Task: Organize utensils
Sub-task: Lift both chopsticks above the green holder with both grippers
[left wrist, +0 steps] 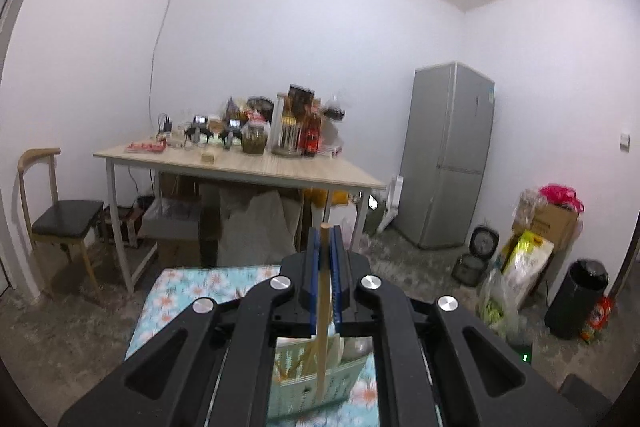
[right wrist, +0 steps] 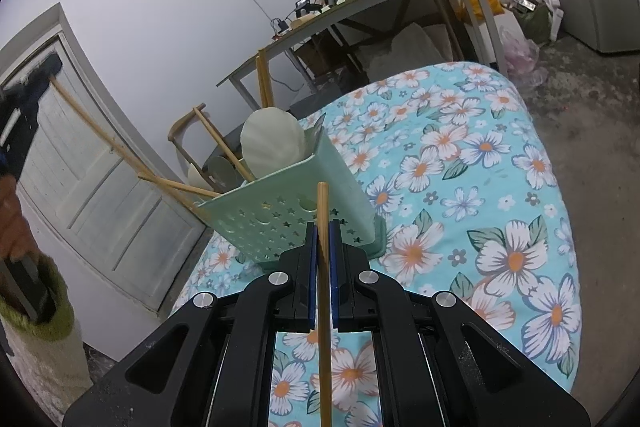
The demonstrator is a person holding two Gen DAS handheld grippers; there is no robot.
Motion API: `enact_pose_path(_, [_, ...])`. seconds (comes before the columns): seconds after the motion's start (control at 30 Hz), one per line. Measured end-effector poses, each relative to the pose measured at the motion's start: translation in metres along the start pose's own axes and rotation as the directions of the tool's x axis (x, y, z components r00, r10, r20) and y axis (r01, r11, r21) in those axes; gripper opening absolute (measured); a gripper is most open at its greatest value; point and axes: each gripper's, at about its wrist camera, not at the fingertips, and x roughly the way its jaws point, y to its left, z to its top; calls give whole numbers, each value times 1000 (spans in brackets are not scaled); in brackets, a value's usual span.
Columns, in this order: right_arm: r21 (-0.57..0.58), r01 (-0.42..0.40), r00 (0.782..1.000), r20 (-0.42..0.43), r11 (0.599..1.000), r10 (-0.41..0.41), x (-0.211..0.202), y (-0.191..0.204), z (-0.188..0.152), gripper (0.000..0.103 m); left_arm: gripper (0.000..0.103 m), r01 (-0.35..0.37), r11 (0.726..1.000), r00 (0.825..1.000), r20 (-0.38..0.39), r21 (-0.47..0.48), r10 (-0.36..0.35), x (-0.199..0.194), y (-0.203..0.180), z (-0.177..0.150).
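Note:
My left gripper (left wrist: pixel 325 235) is shut on a wooden chopstick (left wrist: pixel 322 307) that stands nearly upright between its blue pads. Its lower end hangs over the pale green perforated utensil holder (left wrist: pixel 296 379). In the right wrist view that holder (right wrist: pixel 296 211) stands on a floral cloth (right wrist: pixel 460 167). It holds a pale scalloped spoon (right wrist: pixel 272 143) and several chopsticks (right wrist: pixel 262 79). My right gripper (right wrist: pixel 323 227), just in front of the holder, is shut on another chopstick (right wrist: pixel 325 367). The left gripper (right wrist: pixel 48 73) shows blurred at the upper left, its long chopstick (right wrist: pixel 120 147) slanting down to the holder's rim.
A wooden table (left wrist: pixel 256 167) crowded with bottles and jars stands behind, with boxes and bags under it. Nearby are a chair (left wrist: pixel 60 211), a grey fridge (left wrist: pixel 448 155), a black bin (left wrist: pixel 576 299) and a white door (right wrist: pixel 100 187). A hand in a green sleeve (right wrist: pixel 44 307) is at the left edge.

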Motion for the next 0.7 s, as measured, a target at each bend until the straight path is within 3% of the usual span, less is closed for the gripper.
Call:
enact_pose_path(0.23, [-4, 1, 1000, -1, 1000, -1, -1, 0, 0, 4, 5, -18, 999, 997, 77, -27, 21, 12, 5, 14])
enact_pose_path(0.7, [6, 15, 1000, -22, 1000, -15, 4, -5, -2, 4, 4, -38, 990, 999, -3, -132, 38, 75, 34, -38])
